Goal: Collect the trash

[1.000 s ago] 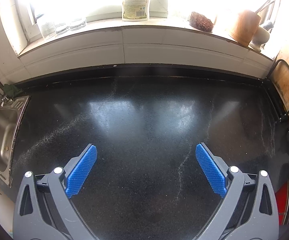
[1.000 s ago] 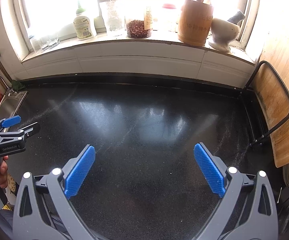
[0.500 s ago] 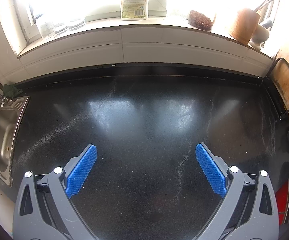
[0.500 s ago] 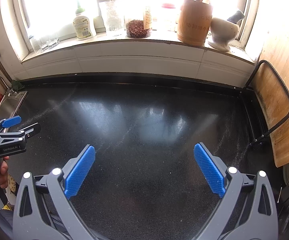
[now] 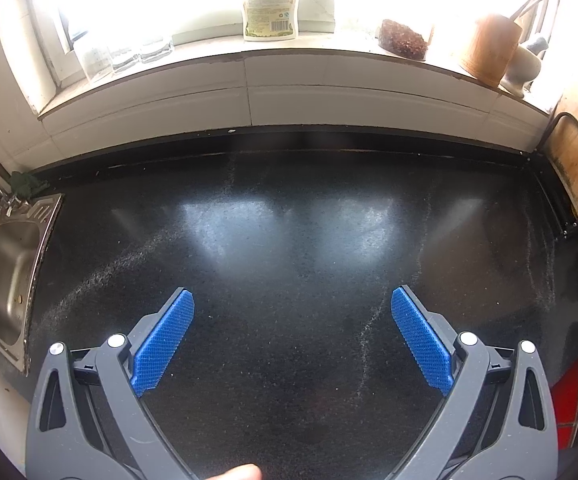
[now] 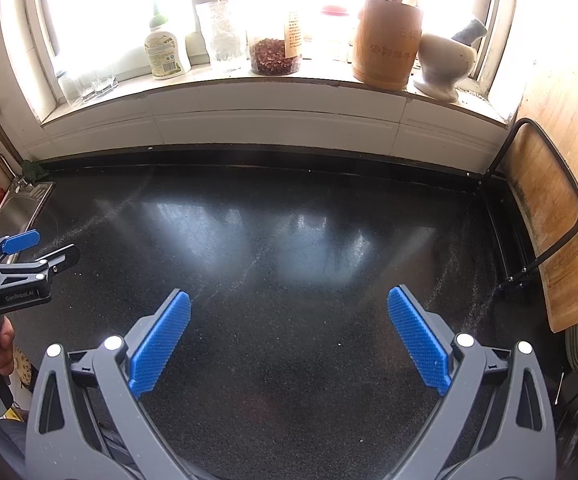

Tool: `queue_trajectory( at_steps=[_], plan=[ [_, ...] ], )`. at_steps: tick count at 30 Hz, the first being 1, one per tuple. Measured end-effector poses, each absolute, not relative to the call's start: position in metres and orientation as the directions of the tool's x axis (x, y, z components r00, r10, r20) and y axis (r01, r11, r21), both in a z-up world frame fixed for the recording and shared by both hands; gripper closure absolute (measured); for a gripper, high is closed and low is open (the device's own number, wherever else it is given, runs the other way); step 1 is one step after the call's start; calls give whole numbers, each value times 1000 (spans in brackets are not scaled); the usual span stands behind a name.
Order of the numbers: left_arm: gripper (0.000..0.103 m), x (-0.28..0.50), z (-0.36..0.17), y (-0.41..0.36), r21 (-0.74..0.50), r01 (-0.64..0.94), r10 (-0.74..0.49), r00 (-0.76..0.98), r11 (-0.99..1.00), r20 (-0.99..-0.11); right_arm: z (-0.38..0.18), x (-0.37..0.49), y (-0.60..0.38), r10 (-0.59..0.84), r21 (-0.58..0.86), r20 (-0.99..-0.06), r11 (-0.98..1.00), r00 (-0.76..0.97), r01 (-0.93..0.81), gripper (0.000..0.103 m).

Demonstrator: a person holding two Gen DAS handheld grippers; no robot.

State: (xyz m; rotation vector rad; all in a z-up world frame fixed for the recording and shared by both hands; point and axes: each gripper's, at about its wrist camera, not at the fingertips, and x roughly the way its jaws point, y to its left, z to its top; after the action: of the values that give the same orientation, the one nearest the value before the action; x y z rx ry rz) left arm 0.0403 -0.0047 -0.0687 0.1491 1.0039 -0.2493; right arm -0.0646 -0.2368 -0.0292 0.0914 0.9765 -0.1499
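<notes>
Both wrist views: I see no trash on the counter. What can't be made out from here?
- Sink: the left wrist view's edge cuts off its left side; the right wrist view shows only a sliver.
- Windowsill jars: washed out by window glare in the left wrist view.
- Red thing: low right in the left wrist view, cut by the edge; unidentifiable.
- Counter under both open grippers: hidden by their frames.

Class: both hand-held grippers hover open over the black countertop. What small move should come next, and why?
Probably turn both to look elsewhere. The left hand-held gripper and right hand-held gripper are open and hold nothing, and the speckled black countertop shows only faint dusty streaks, no trash to grasp.
</notes>
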Motion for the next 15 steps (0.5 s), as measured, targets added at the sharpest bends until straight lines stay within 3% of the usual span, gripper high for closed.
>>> queue_trajectory(
  at_steps=[15],
  plan=[
    [7,37,-66,-3,19,276,-132,517,961,-846,-29,-69,-238,-83,15,-830,985,552,171,7]
  ],
)
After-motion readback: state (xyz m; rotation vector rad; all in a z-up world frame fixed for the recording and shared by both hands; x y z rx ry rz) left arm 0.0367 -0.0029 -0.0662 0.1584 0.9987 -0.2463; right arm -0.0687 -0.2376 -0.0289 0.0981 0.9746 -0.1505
